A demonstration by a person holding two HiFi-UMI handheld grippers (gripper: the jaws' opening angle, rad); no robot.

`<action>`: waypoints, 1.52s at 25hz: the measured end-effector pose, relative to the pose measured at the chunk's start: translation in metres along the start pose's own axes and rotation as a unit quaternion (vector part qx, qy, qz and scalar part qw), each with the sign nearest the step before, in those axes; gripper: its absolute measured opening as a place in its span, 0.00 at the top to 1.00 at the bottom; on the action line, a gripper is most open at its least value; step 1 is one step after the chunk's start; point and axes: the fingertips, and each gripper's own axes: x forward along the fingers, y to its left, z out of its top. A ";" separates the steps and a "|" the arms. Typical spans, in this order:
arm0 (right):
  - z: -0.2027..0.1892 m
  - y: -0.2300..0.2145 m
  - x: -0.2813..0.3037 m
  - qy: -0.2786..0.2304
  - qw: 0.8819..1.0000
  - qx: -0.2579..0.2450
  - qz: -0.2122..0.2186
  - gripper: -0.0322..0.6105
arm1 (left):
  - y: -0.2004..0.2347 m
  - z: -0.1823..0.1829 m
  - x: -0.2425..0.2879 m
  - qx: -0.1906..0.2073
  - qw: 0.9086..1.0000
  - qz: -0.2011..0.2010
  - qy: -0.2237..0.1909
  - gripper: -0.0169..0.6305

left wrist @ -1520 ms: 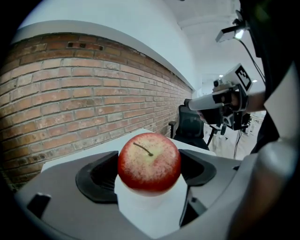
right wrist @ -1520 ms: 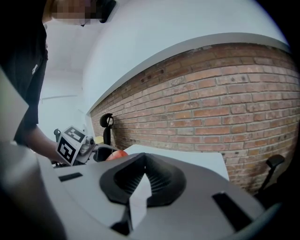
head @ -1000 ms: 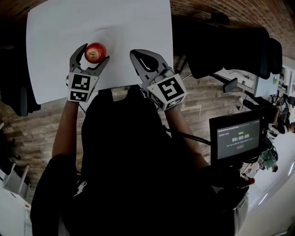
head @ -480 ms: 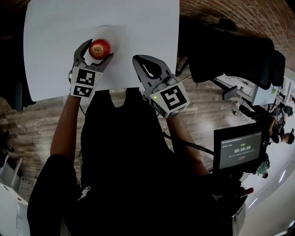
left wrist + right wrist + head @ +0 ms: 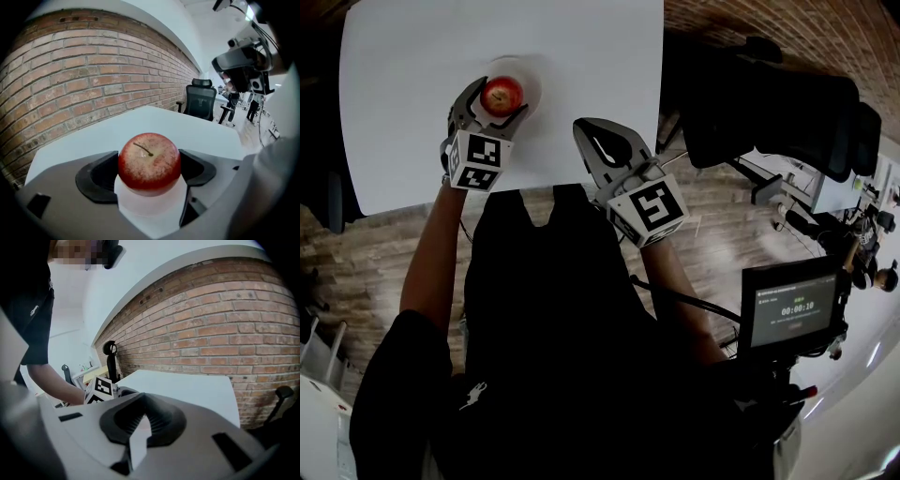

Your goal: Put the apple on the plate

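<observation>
We see a round red apple (image 5: 149,161), its skin flecked pale yellow near the top, sitting upright with a short brown stem pointing up. It is clamped at its sides between the two jaws of the left gripper (image 5: 498,97). Right under it lies the plate (image 5: 530,75), white, round and shallow, flat on the white table (image 5: 581,56) and hard to tell from it. We cannot tell whether the apple's underside touches the plate or hangs just above it
</observation>
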 end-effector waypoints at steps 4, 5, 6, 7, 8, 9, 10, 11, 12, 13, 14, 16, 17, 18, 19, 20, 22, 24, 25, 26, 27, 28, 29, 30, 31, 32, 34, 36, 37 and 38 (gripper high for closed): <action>-0.001 -0.001 -0.001 0.003 1.000 0.005 -0.005 0.95 | 0.004 -0.006 0.002 0.013 1.000 0.004 0.011 0.35; -0.002 -0.001 -0.001 0.004 1.000 0.008 -0.006 0.95 | 0.004 -0.007 0.003 0.016 1.000 0.004 0.014 0.35; -0.002 -0.001 -0.001 0.004 1.000 0.010 -0.007 0.95 | 0.005 -0.008 0.003 0.019 1.000 0.006 0.016 0.35; -0.002 -0.002 -0.002 0.004 1.000 0.010 -0.008 0.95 | 0.006 -0.009 0.004 0.024 1.000 0.007 0.018 0.35; -0.002 -0.003 -0.002 0.003 1.000 0.009 -0.010 0.95 | 0.007 -0.010 0.005 0.027 0.999 0.009 0.018 0.35; -0.002 -0.003 -0.002 0.003 1.000 0.009 -0.012 0.95 | 0.008 -0.010 0.005 0.030 0.999 0.011 0.019 0.35; -0.002 -0.003 -0.002 0.003 1.000 0.010 -0.013 0.95 | 0.008 -0.011 0.005 0.032 0.999 0.013 0.019 0.35; -0.002 -0.004 -0.003 0.004 1.000 0.011 -0.014 0.95 | 0.009 -0.011 0.006 0.034 0.999 0.014 0.019 0.35; -0.003 -0.004 -0.003 0.004 1.000 0.013 -0.015 0.95 | 0.009 -0.011 0.006 0.037 0.999 0.014 0.020 0.35; -0.002 -0.004 -0.003 0.005 1.000 0.014 -0.016 0.95 | 0.009 -0.011 0.007 0.040 0.999 0.014 0.021 0.35; -0.002 -0.004 -0.003 0.005 1.000 0.016 -0.017 0.95 | 0.008 -0.012 0.007 0.043 0.999 0.014 0.022 0.35; -0.003 -0.005 -0.005 0.005 1.000 0.017 -0.019 0.95 | 0.006 -0.011 0.009 0.047 0.999 0.015 0.021 0.35; -0.005 -0.006 -0.007 0.005 1.000 0.017 -0.019 0.95 | 0.005 -0.011 0.009 0.049 0.998 0.017 0.020 0.35; -0.006 -0.007 -0.009 0.005 1.000 0.017 -0.020 0.95 | 0.003 -0.010 0.010 0.050 0.998 0.018 0.019 0.35; -0.007 -0.008 -0.011 0.004 1.000 0.017 -0.021 0.95 | 0.002 -0.010 0.010 0.050 0.998 0.020 0.019 0.35; -0.007 -0.009 -0.011 0.004 1.000 0.018 -0.022 0.95 | 0.002 -0.010 0.011 0.049 0.998 0.021 0.018 0.35; -0.007 -0.010 -0.011 0.003 0.999 0.022 -0.024 0.95 | 0.003 -0.010 0.011 0.043 0.999 0.020 0.018 0.35; -0.007 -0.011 -0.011 0.002 0.999 0.026 -0.026 0.95 | 0.005 -0.011 0.012 0.036 0.999 0.018 0.019 0.35; -0.007 -0.011 -0.012 0.003 0.999 0.024 -0.025 0.95 | 0.005 -0.011 0.012 0.034 0.999 0.016 0.020 0.35; -0.007 -0.012 -0.012 0.003 0.999 0.022 -0.026 0.95 | 0.004 -0.011 0.012 0.033 0.999 0.015 0.020 0.35; -0.007 -0.013 -0.013 0.003 0.999 0.022 -0.026 0.95 | 0.003 -0.010 0.013 0.032 0.999 0.013 0.020 0.35; -0.007 -0.014 -0.014 0.001 0.999 0.023 -0.027 0.95 | 0.002 -0.010 0.013 0.031 0.999 0.012 0.020 0.35; -0.007 -0.014 -0.015 0.000 0.999 0.024 -0.028 0.95 | 0.001 -0.010 0.014 0.028 0.999 0.010 0.020 0.35; -0.007 -0.015 -0.015 0.000 0.999 0.024 -0.029 0.95 | 0.001 -0.010 0.014 0.027 0.999 0.009 0.020 0.35; -0.007 -0.016 -0.015 0.000 0.999 0.023 -0.029 0.95 | 0.000 -0.011 0.014 0.025 0.999 0.009 0.021 0.35; -0.007 -0.016 -0.015 0.001 0.999 0.022 -0.030 0.95 | 0.000 -0.011 0.014 0.025 0.999 0.009 0.021 0.35; -0.006 -0.017 -0.015 0.000 0.999 0.021 -0.030 0.95 | 0.001 -0.011 0.015 0.024 0.999 0.009 0.022 0.35; -0.006 -0.017 -0.014 -0.001 0.999 0.021 -0.031 0.95 | 0.003 -0.011 0.015 0.023 0.999 0.011 0.023 0.35; -0.005 -0.018 -0.014 -0.001 0.999 0.022 -0.032 0.95 | 0.003 -0.011 0.015 0.023 0.999 0.011 0.024 0.35; -0.005 -0.018 -0.014 -0.002 0.999 0.022 -0.032 0.95 | 0.003 -0.010 0.015 0.023 0.999 0.011 0.024 0.35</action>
